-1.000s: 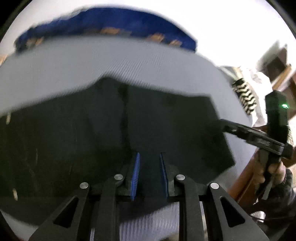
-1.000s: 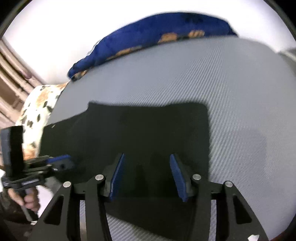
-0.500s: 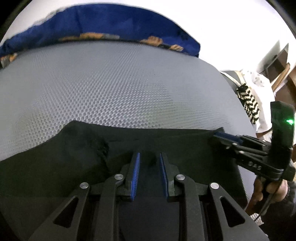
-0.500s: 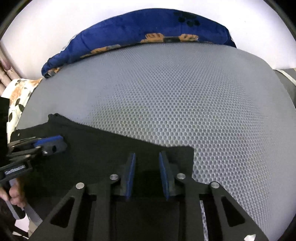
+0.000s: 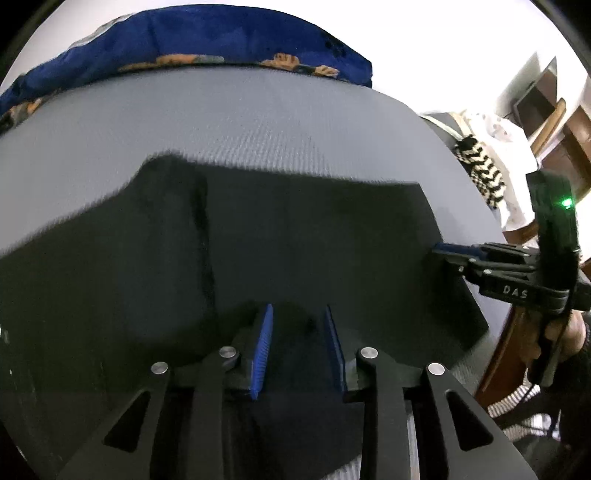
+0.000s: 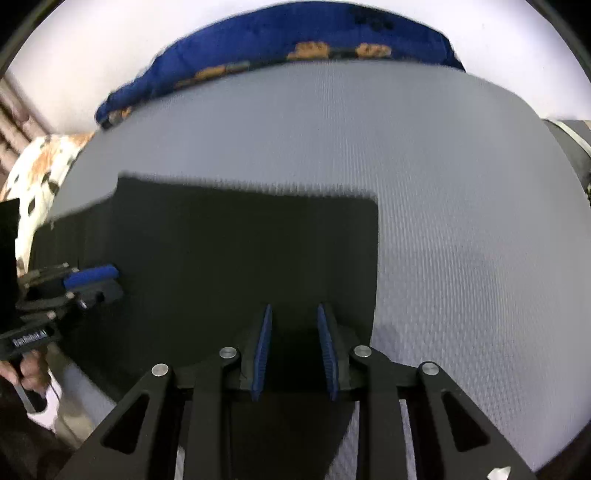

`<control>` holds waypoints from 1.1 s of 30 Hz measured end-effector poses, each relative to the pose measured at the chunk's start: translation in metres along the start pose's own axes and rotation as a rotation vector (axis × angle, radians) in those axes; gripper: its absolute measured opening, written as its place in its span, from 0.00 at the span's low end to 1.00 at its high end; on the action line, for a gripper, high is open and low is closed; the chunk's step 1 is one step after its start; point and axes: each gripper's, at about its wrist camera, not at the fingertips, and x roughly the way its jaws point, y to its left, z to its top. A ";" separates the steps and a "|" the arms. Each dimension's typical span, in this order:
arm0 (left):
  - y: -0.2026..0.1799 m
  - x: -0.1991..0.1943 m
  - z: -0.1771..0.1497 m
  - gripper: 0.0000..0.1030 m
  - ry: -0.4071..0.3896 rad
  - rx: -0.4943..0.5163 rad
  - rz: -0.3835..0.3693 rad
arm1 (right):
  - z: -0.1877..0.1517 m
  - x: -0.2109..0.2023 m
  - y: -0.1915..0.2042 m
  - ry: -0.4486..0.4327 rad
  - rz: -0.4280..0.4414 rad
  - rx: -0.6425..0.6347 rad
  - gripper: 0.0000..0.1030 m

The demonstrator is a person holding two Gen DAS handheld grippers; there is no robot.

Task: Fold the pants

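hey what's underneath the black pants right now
The black pants lie on a grey mesh-textured surface, which shows beyond and to their right. Whatever sits directly beneath the dark cloth is covered, so nothing else can be made out there.

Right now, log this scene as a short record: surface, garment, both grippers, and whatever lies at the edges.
surface: grey mesh mat
garment: black pants, lying flat on the mat
left gripper: over the pants' near edge, jaws opening, dark fabric between the pads
right gripper: at the pants' near right corner, fabric between the pads; grip unclear
far edge: blue printed blanket
right side, left wrist view: black-and-white zigzag cloth
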 end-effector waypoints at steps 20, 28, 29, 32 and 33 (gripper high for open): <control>0.093 -0.165 -0.063 0.48 -0.215 -0.243 0.051 | -0.043 -0.005 0.089 0.096 0.111 -0.137 0.35; 0.182 -0.226 -0.110 0.49 -0.318 -0.490 0.083 | -0.026 0.015 0.163 0.132 0.171 -0.287 0.37; 0.191 -0.229 -0.117 0.49 -0.327 -0.526 0.066 | -0.024 0.016 0.167 0.135 0.178 -0.294 0.38; 0.219 -0.229 -0.141 0.50 -0.332 -0.636 0.017 | -0.018 0.018 0.177 0.152 0.233 -0.280 0.58; 0.227 -0.228 -0.148 0.50 -0.332 -0.659 -0.008 | -0.016 0.018 0.179 0.149 0.255 -0.267 0.59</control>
